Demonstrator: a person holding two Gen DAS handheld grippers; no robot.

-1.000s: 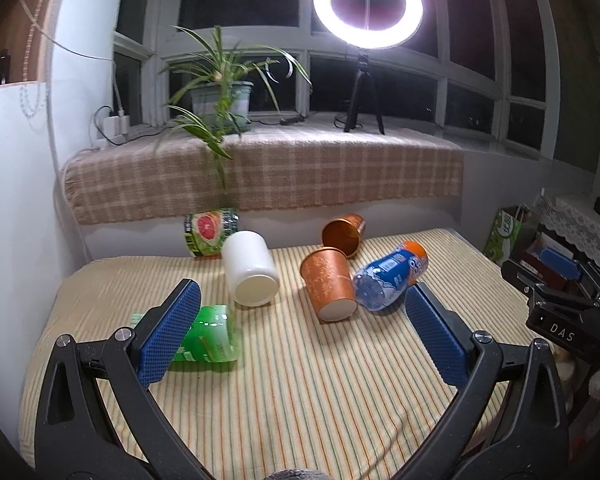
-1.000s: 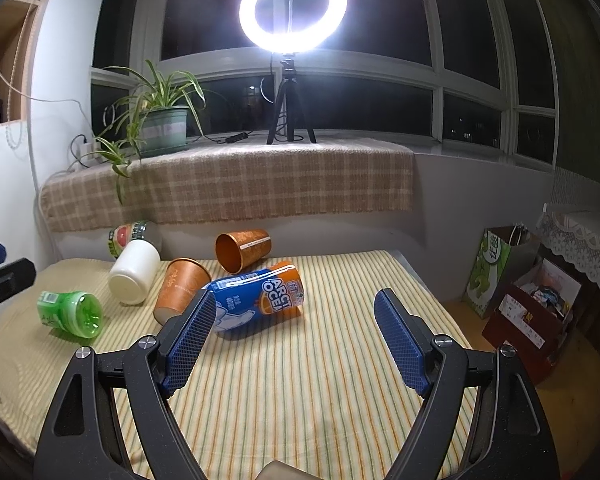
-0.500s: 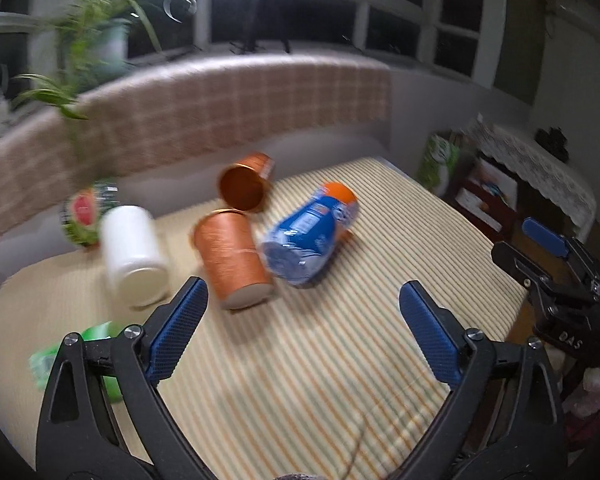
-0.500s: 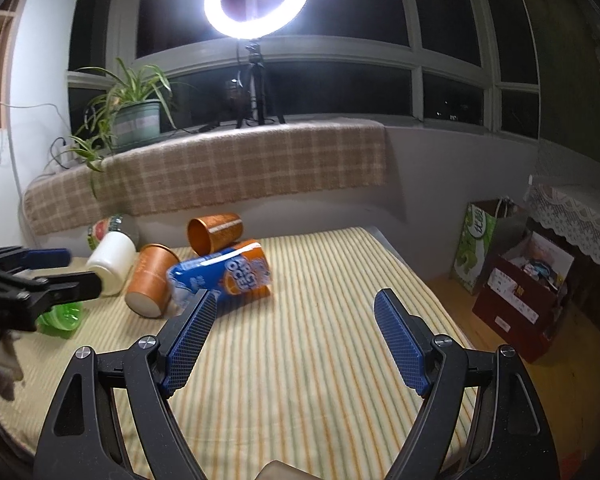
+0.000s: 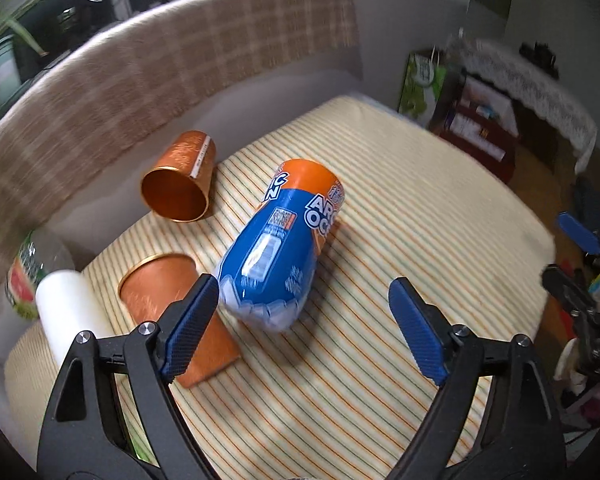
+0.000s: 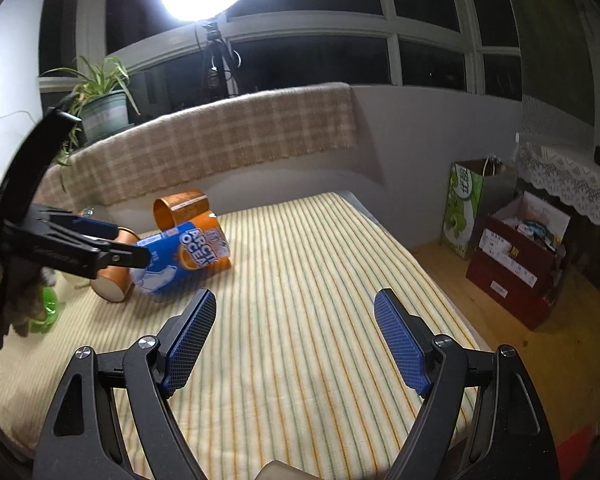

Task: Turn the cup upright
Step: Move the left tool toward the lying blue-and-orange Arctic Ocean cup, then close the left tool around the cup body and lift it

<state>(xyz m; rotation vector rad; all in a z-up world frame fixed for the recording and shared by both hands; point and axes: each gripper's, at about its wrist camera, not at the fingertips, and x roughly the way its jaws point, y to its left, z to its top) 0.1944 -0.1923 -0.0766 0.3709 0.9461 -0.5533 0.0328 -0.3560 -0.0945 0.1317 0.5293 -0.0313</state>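
Striped tabletop (image 5: 400, 208), two copper cups (image 5: 180, 184) on their sides, one blue-orange cup (image 5: 280, 240); both hand-held grippers (image 5: 300, 328) spread, empty

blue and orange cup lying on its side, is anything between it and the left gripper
Nothing visible does. The blue and orange cup lies just ahead of the open left gripper. A copper cup lies beside it, partly behind the left finger, not in the path.

Near copper cup (image 5: 204, 344) partly hidden behind left gripper's finger (image 5: 186, 328). White bottle (image 5: 66, 316) blurred, at bed's left edge. Green bottle (image 6: 48, 312) mostly hidden behind gloved hand (image 6: 4, 280).
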